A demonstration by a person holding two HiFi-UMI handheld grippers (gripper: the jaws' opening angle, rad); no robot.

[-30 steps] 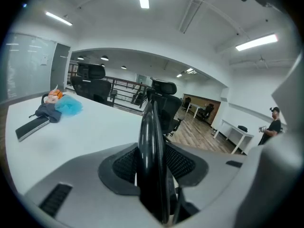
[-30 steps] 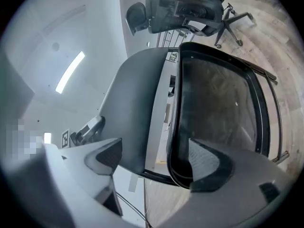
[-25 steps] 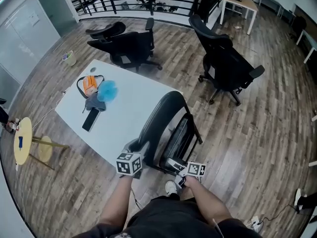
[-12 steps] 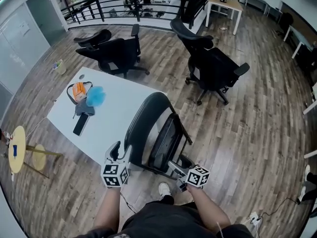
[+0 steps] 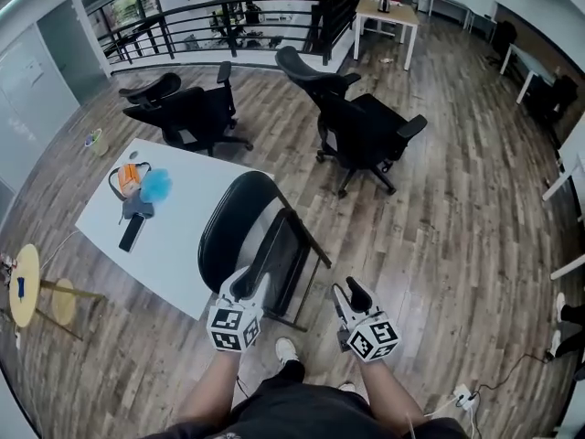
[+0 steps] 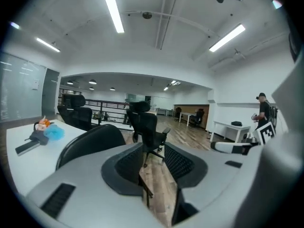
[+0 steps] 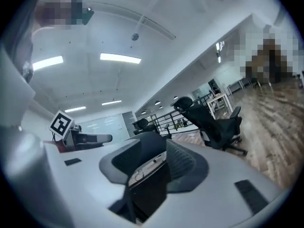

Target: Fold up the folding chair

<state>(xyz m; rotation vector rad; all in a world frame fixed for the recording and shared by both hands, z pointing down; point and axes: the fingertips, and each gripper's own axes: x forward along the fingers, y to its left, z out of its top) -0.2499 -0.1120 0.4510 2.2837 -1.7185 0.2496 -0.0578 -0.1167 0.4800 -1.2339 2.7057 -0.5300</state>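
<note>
Wood flooring [image 5: 457, 199] fills most of my head view, ringed at the far side by a black railing [image 5: 228, 26]. A white table [image 5: 174, 236] sits left of centre. Two black office chairs stand beyond it: one [image 5: 366, 126] on open floor to the right, well apart from everything, and another [image 5: 187, 112] close to the table's far edge.

The folding chair [image 5: 242, 227] is directly ahead of me, upright on the floor. Its rounded black back overlaps the table's near right corner, so the table crowds it on the left. The seat panel lies close alongside the back, and the chair looks nearly flat.

My left gripper [image 5: 242, 291] is at the chair's lower near edge. In the left gripper view the left gripper [image 6: 152, 158] has its jaws parted, with only a thin dark frame bar and floor showing in the gap, and nothing pinched. My right gripper [image 5: 349, 295] hangs over bare floor just right of the chair, clear of it. In the right gripper view the right gripper [image 7: 154, 158] has jaws spread too, framing the chair's dark panel without touching it.

A yellow round stool [image 5: 23, 273] stands at far left. On the table lie an orange item [image 5: 132, 176], a blue fluffy thing [image 5: 155, 186] and a flat black object [image 5: 132, 231]. A white shoe [image 5: 285, 348] shows between my arms.
</note>
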